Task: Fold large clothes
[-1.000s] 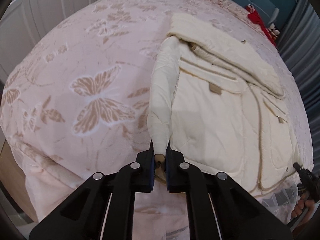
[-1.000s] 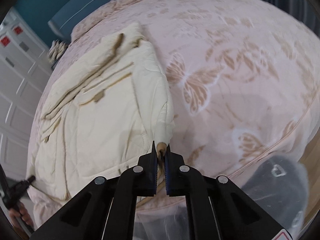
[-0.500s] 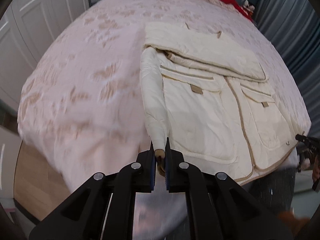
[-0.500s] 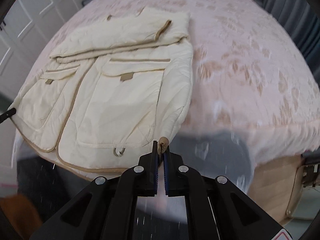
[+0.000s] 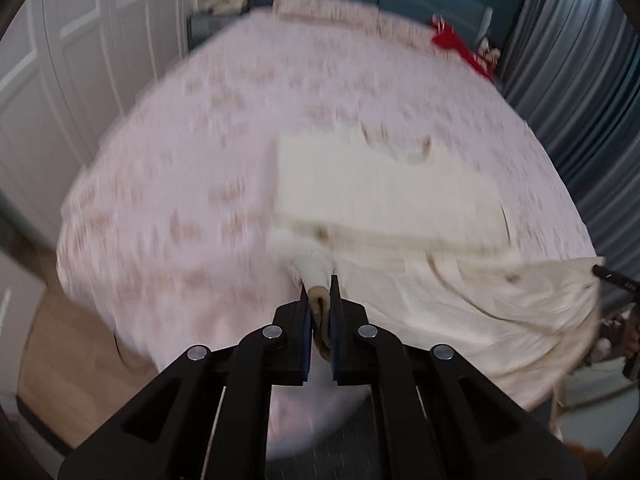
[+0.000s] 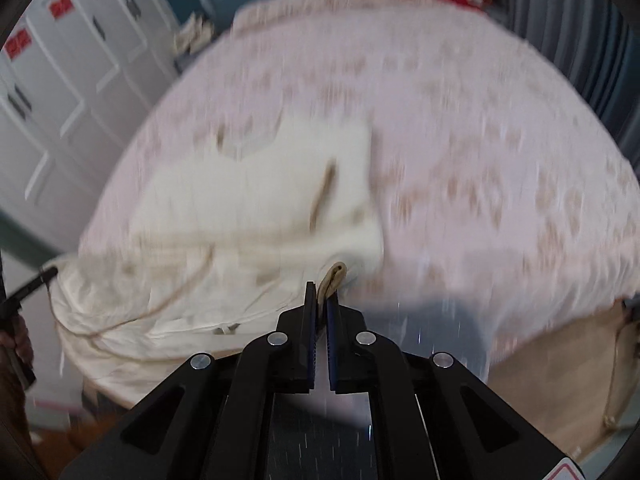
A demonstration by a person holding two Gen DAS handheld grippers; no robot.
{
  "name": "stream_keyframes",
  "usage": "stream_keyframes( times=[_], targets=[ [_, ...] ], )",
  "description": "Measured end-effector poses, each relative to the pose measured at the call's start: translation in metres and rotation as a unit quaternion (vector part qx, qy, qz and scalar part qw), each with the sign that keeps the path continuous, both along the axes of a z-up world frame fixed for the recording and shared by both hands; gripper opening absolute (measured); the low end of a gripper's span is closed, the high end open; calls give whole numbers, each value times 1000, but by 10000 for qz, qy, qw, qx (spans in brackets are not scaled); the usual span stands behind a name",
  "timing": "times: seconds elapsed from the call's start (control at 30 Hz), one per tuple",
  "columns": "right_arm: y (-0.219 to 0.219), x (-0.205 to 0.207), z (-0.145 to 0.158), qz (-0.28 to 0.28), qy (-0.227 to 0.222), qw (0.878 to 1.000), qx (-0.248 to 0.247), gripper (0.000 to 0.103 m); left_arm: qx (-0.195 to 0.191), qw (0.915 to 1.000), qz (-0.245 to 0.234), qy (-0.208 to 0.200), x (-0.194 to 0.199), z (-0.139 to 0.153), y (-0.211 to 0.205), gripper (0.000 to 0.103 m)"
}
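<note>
Now I hold the cream jacket (image 5: 384, 200) lifted at the bed's (image 5: 180, 216) near edge.
Left gripper (image 5: 320, 308) clamps one tan-trimmed cuff; right gripper (image 6: 322, 300) clamps another; both frames blurred.

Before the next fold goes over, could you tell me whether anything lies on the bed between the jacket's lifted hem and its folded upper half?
Nothing visible does. Both grippers, left and right, grip the cream jacket; only bare bedspread surrounds it, though blurred.
</note>
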State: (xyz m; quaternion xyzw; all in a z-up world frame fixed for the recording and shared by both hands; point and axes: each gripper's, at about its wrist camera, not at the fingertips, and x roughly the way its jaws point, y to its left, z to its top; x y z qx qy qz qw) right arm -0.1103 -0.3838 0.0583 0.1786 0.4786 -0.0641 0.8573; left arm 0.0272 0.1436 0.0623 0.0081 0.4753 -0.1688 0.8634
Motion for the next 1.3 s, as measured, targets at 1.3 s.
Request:
stream_keyframes(
  times=[1.3],
  targets=[
    [-61,264,-176,-1750,-139,9840,-301,4,1615,9835,786,-213,276,-183,-124,9]
  ],
)
